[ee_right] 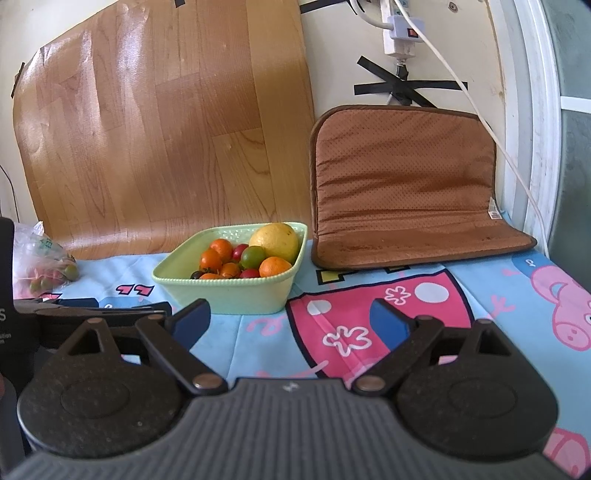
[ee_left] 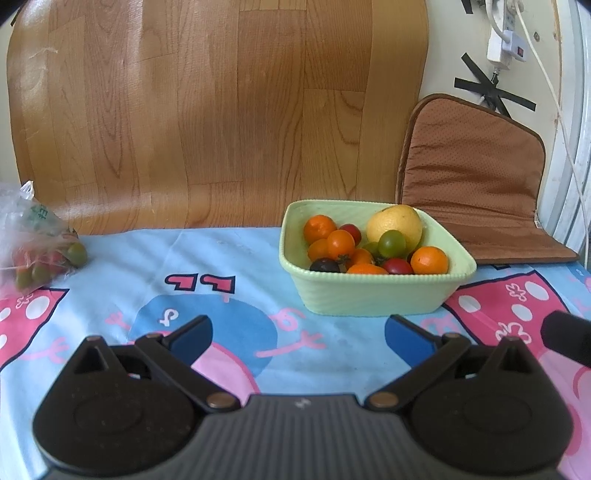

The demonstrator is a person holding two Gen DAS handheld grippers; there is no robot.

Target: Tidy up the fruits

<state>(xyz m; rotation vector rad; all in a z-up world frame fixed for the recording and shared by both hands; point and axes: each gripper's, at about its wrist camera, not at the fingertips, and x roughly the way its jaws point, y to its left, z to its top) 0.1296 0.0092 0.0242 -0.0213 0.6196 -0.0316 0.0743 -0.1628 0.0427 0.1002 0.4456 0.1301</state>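
A pale green basket (ee_left: 373,295) (ee_right: 236,295) stands on the cartoon-print cloth, holding a yellow lemon (ee_left: 397,223) (ee_right: 275,240), small oranges (ee_left: 429,260) (ee_right: 274,266), a green tomato (ee_left: 392,243) (ee_right: 253,256) and red and dark cherry tomatoes. At the left a clear plastic bag (ee_left: 33,243) (ee_right: 38,258) holds red and green tomatoes. My left gripper (ee_left: 298,338) is open, empty, a little short of the basket. My right gripper (ee_right: 291,321) is open and empty, right of the basket. The left gripper's body (ee_right: 92,310) shows at the right view's left edge.
A brown padded cushion (ee_left: 476,192) (ee_right: 406,184) leans against the wall right of the basket. A wood-pattern sheet (ee_left: 221,110) (ee_right: 166,129) covers the wall behind. A white power strip (ee_left: 504,40) (ee_right: 400,29) with cables hangs above the cushion.
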